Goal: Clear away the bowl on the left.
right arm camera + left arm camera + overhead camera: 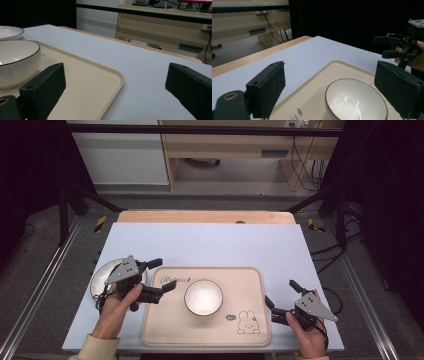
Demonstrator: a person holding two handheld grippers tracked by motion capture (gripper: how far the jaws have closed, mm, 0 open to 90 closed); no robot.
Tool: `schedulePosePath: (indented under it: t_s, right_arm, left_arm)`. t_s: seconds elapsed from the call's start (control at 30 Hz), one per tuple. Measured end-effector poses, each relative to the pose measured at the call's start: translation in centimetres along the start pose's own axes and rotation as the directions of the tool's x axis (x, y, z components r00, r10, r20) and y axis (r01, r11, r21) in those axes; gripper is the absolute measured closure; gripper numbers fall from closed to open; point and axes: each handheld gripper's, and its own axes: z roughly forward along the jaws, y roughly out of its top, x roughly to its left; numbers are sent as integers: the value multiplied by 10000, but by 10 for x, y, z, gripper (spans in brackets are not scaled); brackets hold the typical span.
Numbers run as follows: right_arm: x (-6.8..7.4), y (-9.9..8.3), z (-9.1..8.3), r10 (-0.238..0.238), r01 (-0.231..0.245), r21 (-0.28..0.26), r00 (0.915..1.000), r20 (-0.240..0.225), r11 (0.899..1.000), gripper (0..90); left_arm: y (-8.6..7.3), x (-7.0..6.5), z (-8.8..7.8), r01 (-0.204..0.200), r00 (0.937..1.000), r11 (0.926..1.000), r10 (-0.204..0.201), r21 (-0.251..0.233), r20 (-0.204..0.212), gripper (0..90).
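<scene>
A: Start at the left gripper (pixel 156 276). How do its jaws stand?

B: Wide apart and holding nothing. In the high view one jaw reaches over the near-left corner of the tray (pixel 165 325), the other points toward the plate (pixel 100 275). Its own view looks between the black pads (pixel 270 87) at the bowl (pixel 355 101), which lies ahead of them, untouched

A: And the right gripper (pixel 280 296)?

B: Also spread wide, empty, held just off the tray's right edge over the pale blue table cover (pixel 210 245). Its own view shows the tray's rounded corner (pixel 117 77) between the jaws, the bowl (pixel 17 62) off to the left

A: Where does the bowl sit?

B: In the middle of the tray (pixel 317 82), upright, white inside with a dark rim. From above it is at (pixel 203 297), between the two grippers

A: What does one view give that the others lack?

B: The high view shows the rabbit drawing (pixel 248 322) on the tray and both hands. The left gripper view catches the right gripper (pixel 387 46) across the table, jaws apart. The right gripper view shows the plate (pixel 10 32) beyond the bowl, its ribbed rim plain
</scene>
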Motion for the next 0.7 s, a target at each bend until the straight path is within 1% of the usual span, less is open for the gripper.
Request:
schedulePosePath:
  t_s: [0.27,0.3,0.43,0.5,0.7]
  right_arm:
    - [0,0,0,-24,23,-7,10000,-10,10000,32]
    - [0,0,0,-21,21,-19,10000,-8,10000,32]
    - [-1,0,-1,1,0,-44,10000,33,10000,31]
    - [-1,0,-1,17,-17,-55,10000,31,10000,31]
    - [-1,0,-1,47,-46,-49,10000,40,10000,31]
  left_arm:
    - [-4,12,-22,149,9982,9998,-157,-145,-581,98]
    - [-5,13,-24,151,9981,9998,-159,-132,-599,98]
    - [-7,16,-29,97,9969,9999,-101,-47,-786,98]
    - [-7,17,-32,127,9961,9999,-136,-104,-872,98]
    - [-10,21,-37,59,9943,10000,-64,-56,-1068,98]
